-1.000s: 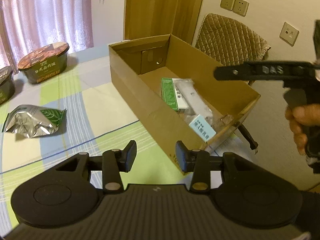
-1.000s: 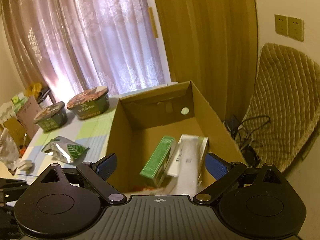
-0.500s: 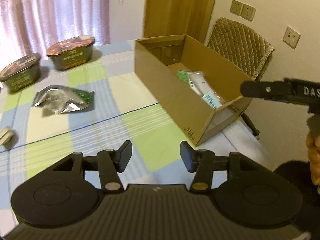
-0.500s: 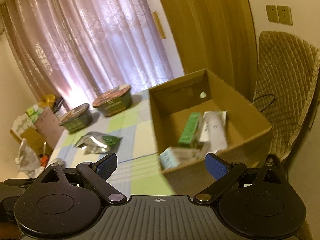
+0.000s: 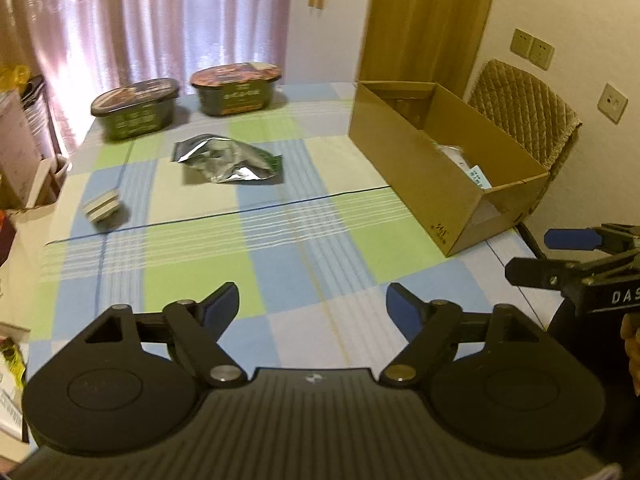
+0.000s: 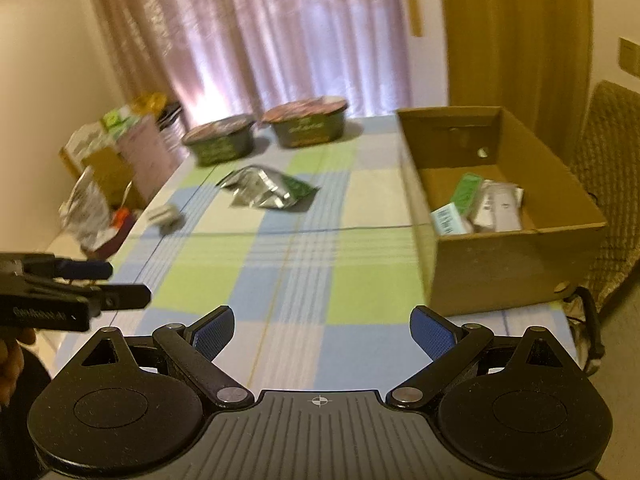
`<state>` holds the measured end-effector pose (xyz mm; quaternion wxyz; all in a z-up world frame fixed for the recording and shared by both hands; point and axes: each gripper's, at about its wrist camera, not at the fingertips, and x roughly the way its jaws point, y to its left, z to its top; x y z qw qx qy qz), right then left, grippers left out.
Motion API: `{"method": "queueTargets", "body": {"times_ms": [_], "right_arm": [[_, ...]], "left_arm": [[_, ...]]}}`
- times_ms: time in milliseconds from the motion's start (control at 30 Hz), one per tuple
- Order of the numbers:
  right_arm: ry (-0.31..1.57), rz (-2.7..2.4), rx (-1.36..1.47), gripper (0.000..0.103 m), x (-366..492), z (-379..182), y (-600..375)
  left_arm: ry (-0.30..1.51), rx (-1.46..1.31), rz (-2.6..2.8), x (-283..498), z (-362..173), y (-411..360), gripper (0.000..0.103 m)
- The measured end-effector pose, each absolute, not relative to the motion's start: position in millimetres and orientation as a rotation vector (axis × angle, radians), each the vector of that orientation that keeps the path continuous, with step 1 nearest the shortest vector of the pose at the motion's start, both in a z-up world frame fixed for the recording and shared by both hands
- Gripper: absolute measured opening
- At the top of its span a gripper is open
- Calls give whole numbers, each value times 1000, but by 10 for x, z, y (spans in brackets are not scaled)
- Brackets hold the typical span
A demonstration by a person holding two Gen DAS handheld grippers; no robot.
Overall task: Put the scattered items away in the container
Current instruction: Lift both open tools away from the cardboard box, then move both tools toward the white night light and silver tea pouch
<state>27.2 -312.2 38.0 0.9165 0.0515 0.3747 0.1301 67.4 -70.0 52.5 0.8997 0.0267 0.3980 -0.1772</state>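
Inside cardboard box (image 6: 520, 256): green carton (image 6: 466, 192), white packets (image 6: 496, 210).

We see a tabletop (image 5: 304, 240) checked in blue, green and cream, a plain brown box (image 6: 500, 256), a silver pouch (image 5: 224, 158) with a green corner, two dark green bowls (image 5: 136, 114) with brown lids, pink patterned curtains (image 6: 280, 32), and black claws with blue pads (image 6: 430, 330).
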Motion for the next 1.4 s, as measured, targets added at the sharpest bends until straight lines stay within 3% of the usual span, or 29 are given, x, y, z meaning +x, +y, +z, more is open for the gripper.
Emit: {"method": "queueTargets", "body": {"times_ms": [433, 1400], "right_arm": [[812, 358, 20, 99, 31, 254, -2762], [851, 436, -19, 99, 136, 245, -2589]], "left_arm": [[832, 34, -276, 256, 498, -212, 88], [847, 28, -194, 286, 545, 191, 93]]}}
